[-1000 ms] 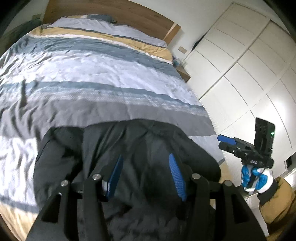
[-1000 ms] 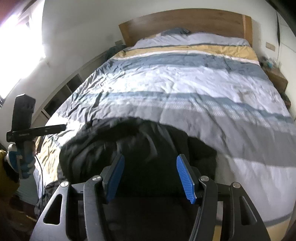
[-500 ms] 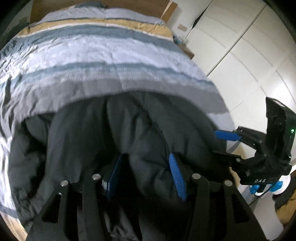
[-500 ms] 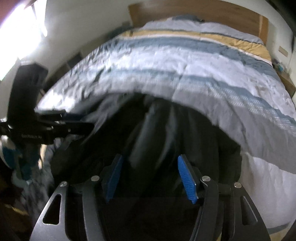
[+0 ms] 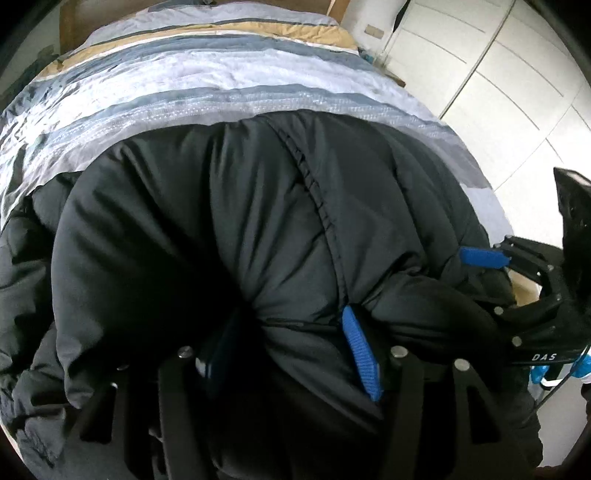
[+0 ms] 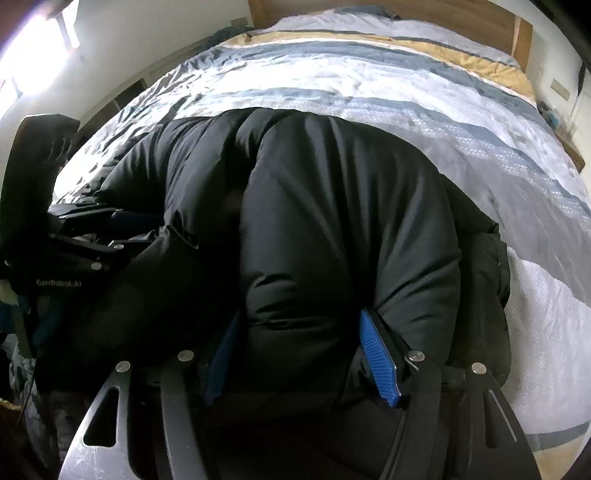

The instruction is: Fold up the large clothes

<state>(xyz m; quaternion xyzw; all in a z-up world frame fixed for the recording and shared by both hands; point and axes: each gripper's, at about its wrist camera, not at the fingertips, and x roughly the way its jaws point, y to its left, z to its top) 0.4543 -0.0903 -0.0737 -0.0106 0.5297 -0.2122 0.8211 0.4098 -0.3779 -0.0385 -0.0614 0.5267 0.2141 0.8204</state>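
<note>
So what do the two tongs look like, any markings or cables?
Both are black frames with silver bolts and ribbed blue pads. Seen from the left wrist, the right tongs read "DAS", with a thin cable below. Seen from the right wrist, the left tongs read "GenRobot.AI".

Mounted on each gripper, angled steeply down along the fingers. Left wrist view: close above the black padded jacket, facing the striped duvet and wardrobe doors; right gripper at right edge. Right wrist view: equally close, left gripper at left edge. Shared: jacket, duvet, headboard.
</note>
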